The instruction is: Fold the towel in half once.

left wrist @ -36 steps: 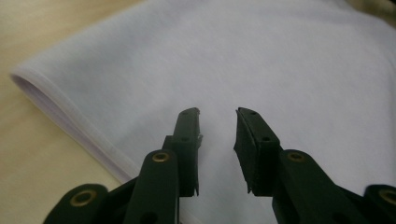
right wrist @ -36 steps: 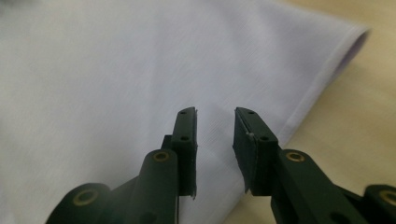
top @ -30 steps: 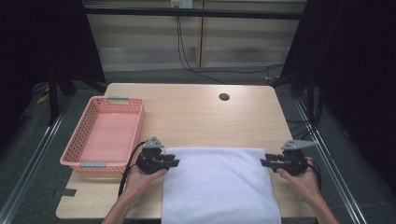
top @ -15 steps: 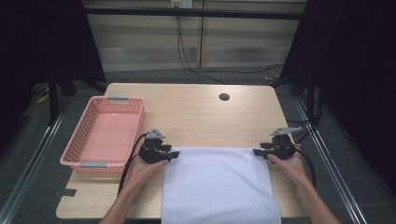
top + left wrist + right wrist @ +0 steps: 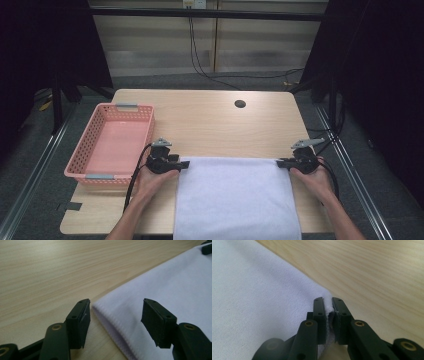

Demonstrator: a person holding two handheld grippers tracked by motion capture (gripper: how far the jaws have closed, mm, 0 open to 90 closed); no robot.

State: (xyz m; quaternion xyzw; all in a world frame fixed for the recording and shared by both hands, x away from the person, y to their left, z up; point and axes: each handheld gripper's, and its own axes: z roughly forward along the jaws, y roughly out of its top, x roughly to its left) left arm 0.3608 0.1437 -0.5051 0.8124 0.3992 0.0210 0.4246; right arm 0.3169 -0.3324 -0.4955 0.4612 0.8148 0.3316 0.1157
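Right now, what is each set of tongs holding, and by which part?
The right tongs pinch the white towel at its far right corner. The left tongs stand open around the far left corner, holding nothing.

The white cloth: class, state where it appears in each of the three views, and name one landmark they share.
High view: white cloth lies at bottom centre, spread between both hands.
Left gripper view: it covers the right side, its corner between the open jaws.
Right gripper view: it covers the left, its corner pinched in the jaws.
Shared landmark: the light wooden table.

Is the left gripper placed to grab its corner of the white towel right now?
Probably yes. The left gripper, its jaws just opened, straddles the towel corner on the table, nothing between. The right gripper already pinches its corner.
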